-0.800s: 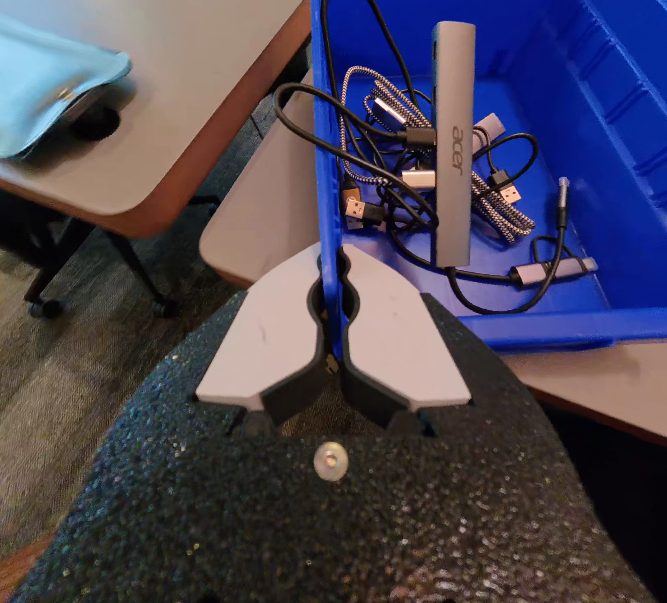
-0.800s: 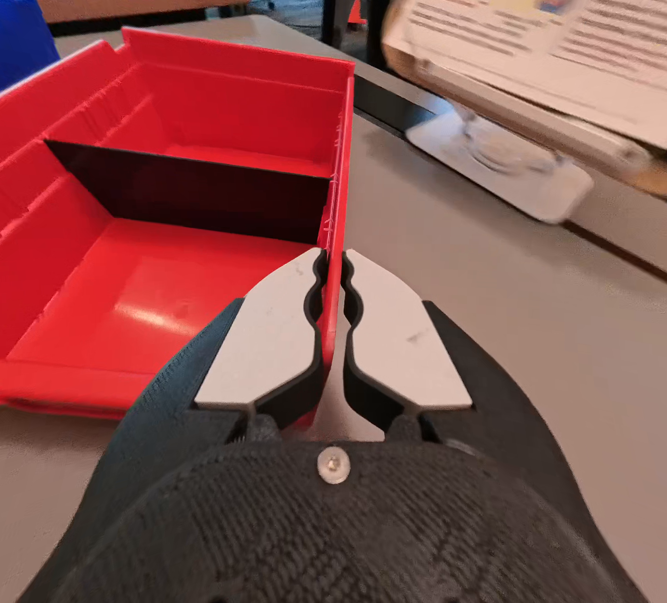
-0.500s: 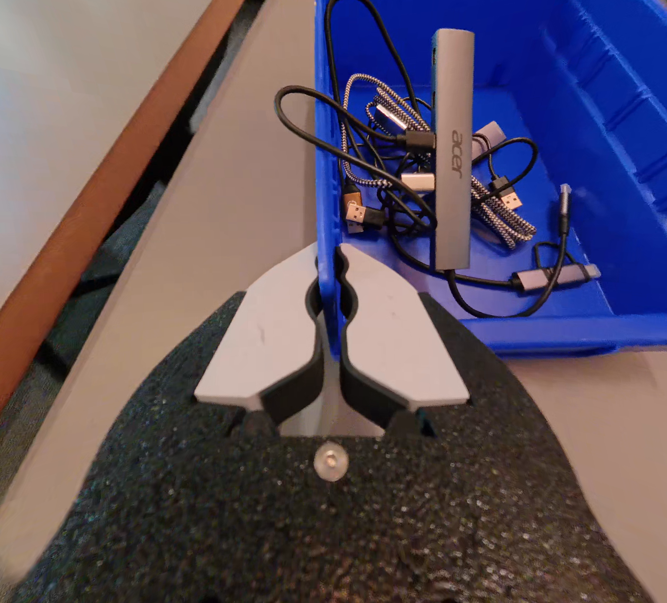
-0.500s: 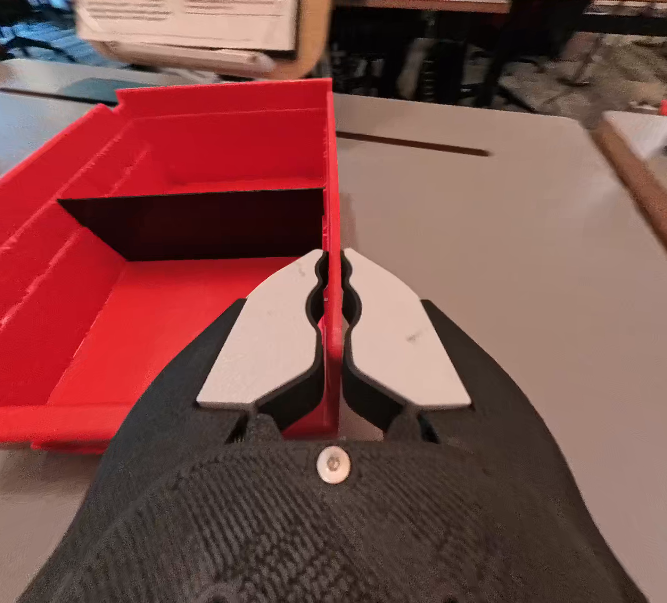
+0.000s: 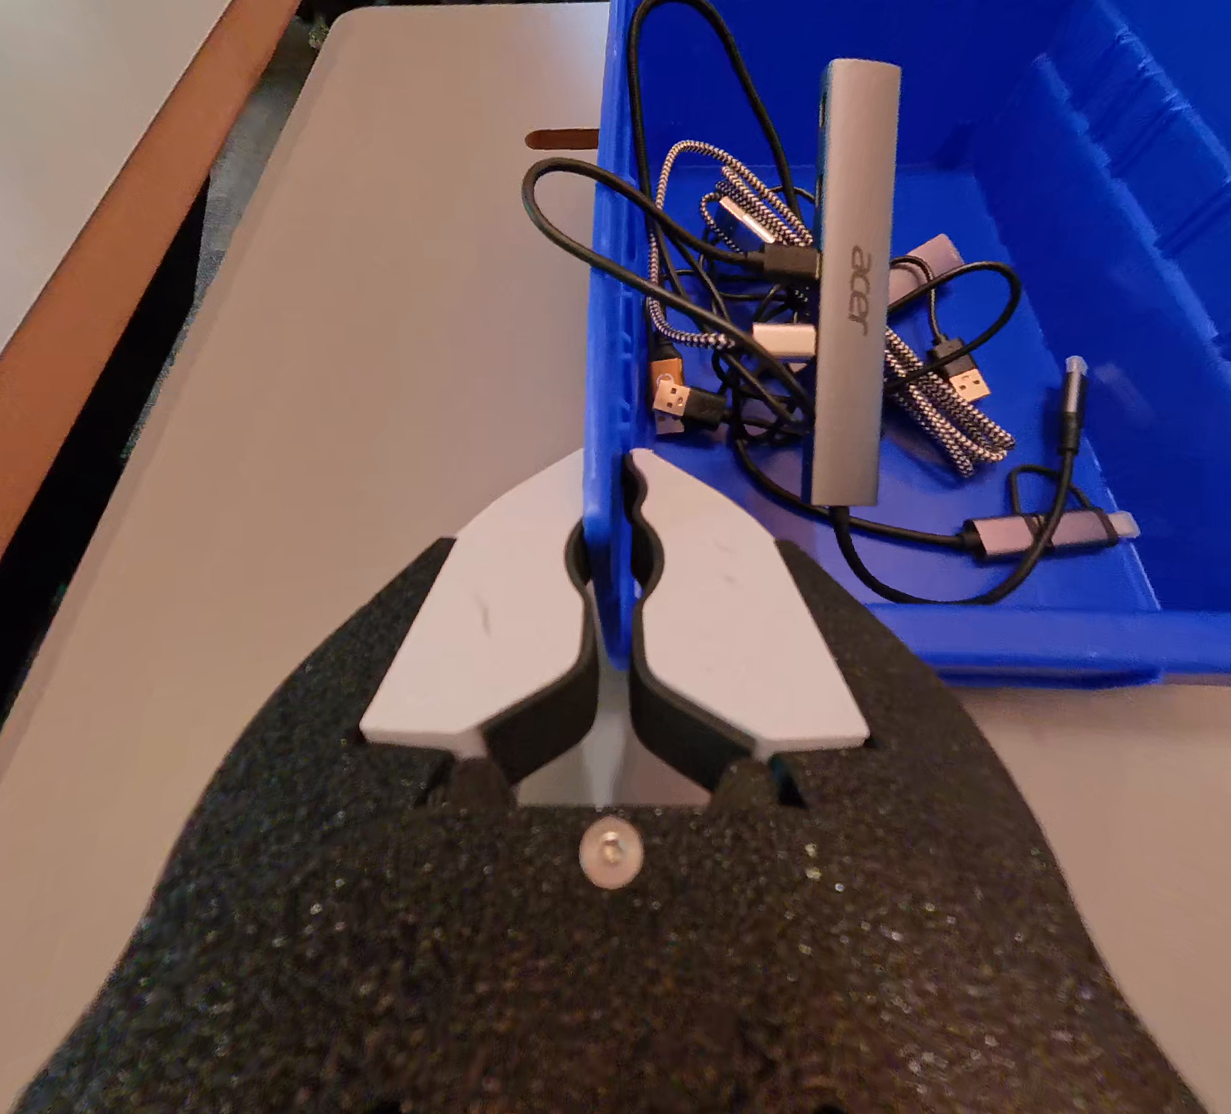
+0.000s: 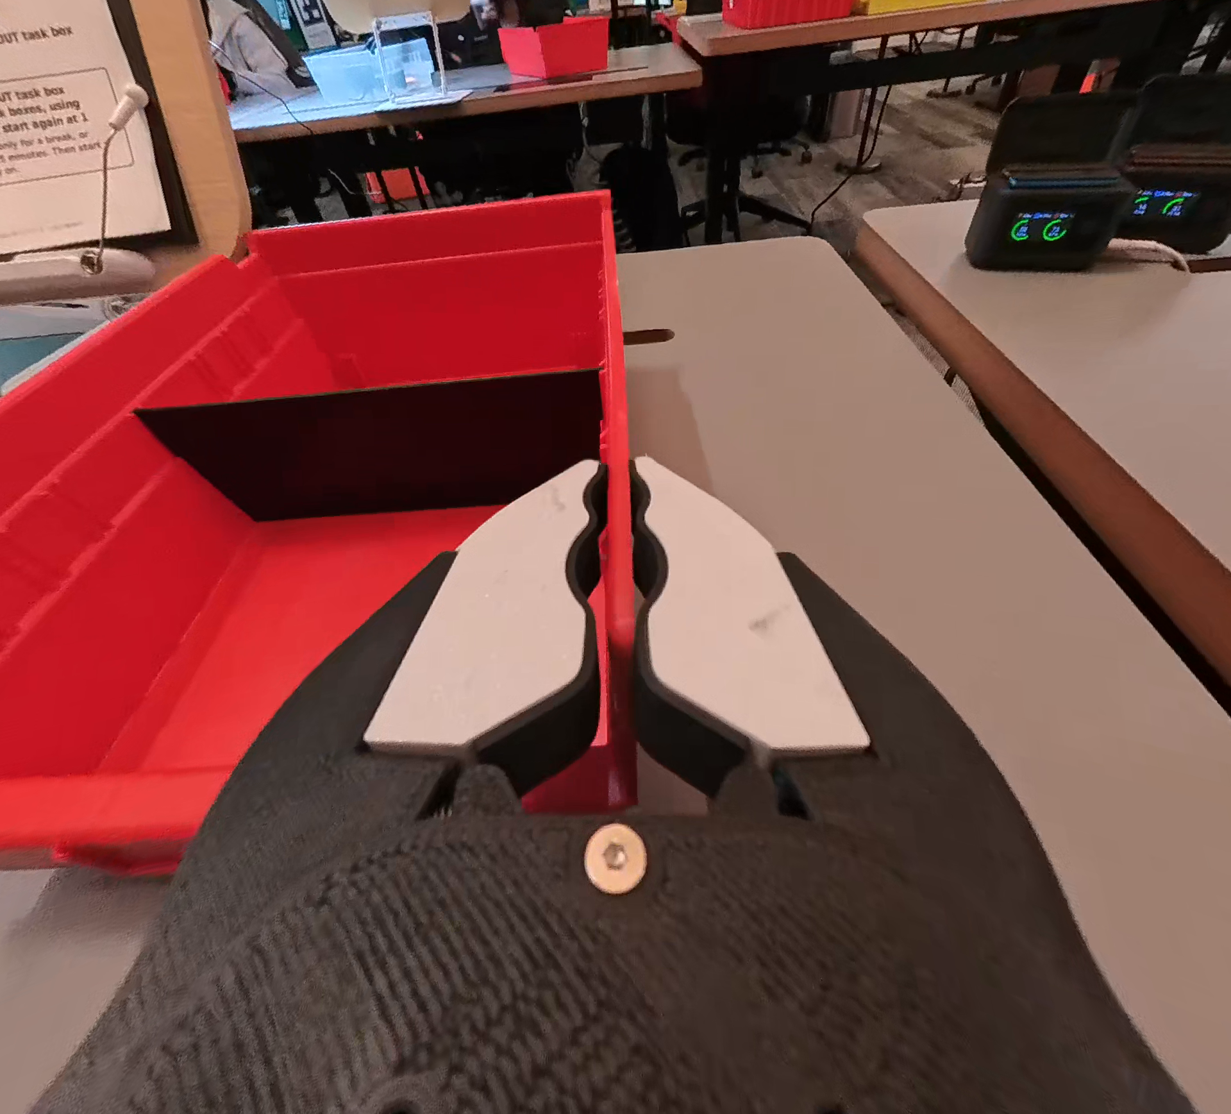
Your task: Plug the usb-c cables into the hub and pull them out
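Left gripper (image 5: 607, 469): clamped on the left wall of the blue bin (image 5: 603, 349), one finger outside, one inside.
Right gripper (image 6: 619, 469): pinching the right wall of the red bin (image 6: 616, 389), a finger on each side.
Blue bin: sits on a grey table (image 5: 373, 349), cluttered with gear.
Hub (image 5: 849, 282): grey bar, standing up on end in the middle of the blue bin, propped in the tangle.
Cables (image 5: 726, 256): black and braided ones heaped around the hub; one black loop hangs over the left wall; two plugs seated in the hub's left side.
Adapter (image 5: 1049, 532): small grey piece, near right on the bin floor.
Red bin: black divider (image 6: 373, 449) across the middle, both compartments bare.
Far right: two dark devices (image 6: 1046, 216) with lit screens on the next table.
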A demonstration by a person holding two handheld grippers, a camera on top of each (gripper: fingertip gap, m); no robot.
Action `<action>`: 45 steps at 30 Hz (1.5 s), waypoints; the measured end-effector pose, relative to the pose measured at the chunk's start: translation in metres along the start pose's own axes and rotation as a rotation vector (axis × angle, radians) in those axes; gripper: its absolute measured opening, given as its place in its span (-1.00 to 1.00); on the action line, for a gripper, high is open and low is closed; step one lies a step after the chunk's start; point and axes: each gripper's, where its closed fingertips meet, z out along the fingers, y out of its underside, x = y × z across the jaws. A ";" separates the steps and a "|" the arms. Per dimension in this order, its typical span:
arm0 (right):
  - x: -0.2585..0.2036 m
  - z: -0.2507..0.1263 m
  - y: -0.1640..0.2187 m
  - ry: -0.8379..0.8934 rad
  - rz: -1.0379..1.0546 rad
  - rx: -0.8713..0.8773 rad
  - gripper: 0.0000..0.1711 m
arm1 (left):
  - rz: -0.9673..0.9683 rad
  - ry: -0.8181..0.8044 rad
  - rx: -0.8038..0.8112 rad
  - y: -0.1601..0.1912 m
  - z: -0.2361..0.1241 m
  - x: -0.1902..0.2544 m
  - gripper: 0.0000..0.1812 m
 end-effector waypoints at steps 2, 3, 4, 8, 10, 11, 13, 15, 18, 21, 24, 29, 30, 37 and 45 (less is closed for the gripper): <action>-0.001 0.000 -0.001 -0.003 0.002 0.013 -0.95 | 0.028 0.000 -0.002 0.000 -0.001 0.000 -0.96; -0.002 -0.002 0.000 -0.007 -0.008 0.008 -0.95 | 0.046 -0.017 -0.015 0.002 -0.004 -0.001 -0.92; -0.003 -0.006 -0.001 -0.013 -0.028 0.000 -0.94 | 0.056 -0.071 -0.014 0.002 -0.011 -0.006 -0.79; -0.009 -0.048 -0.047 0.038 -0.144 0.187 -0.55 | 0.125 -0.106 0.154 -0.016 -0.053 0.019 -0.54; -0.029 -0.064 -0.066 0.003 -0.217 0.224 -0.38 | 0.235 -0.096 0.179 -0.019 -0.063 0.043 -0.57; -0.044 -0.068 -0.073 -0.033 -0.253 0.230 -0.30 | 0.278 -0.094 0.153 -0.018 -0.061 0.053 -0.55; -0.087 -0.071 -0.078 -0.158 -0.314 0.220 -0.13 | 0.329 -0.053 0.067 -0.014 -0.051 0.071 -0.54; -0.132 -0.075 -0.076 -0.311 -0.309 0.192 -0.01 | 0.310 -0.050 -0.054 -0.009 -0.035 0.075 -0.50; -0.186 -0.086 -0.075 -0.495 -0.236 0.212 -0.04 | 0.218 -0.047 -0.225 0.000 -0.007 0.076 -0.46; -0.216 -0.091 -0.060 -0.593 -0.245 0.168 -0.06 | 0.215 -0.118 -0.342 0.002 0.010 0.063 -0.47; -0.228 -0.095 -0.051 -0.626 -0.277 0.144 -0.07 | 0.181 -0.130 -0.409 0.002 0.020 0.058 -0.60; -0.230 -0.098 -0.055 -0.637 -0.261 0.157 -0.14 | 0.238 -0.100 -0.340 -0.006 0.021 0.065 -0.75; -0.230 -0.098 -0.054 -0.642 -0.258 0.152 -0.14 | 0.259 -0.100 -0.299 -0.012 0.018 0.068 -0.75; -0.235 -0.100 -0.053 -0.665 -0.259 0.145 -0.17 | 0.380 -0.127 0.061 -0.105 -0.050 0.097 -0.76; -0.243 -0.104 -0.052 -0.678 -0.278 0.151 -0.18 | 0.590 -0.090 0.285 -0.204 -0.145 0.147 -0.76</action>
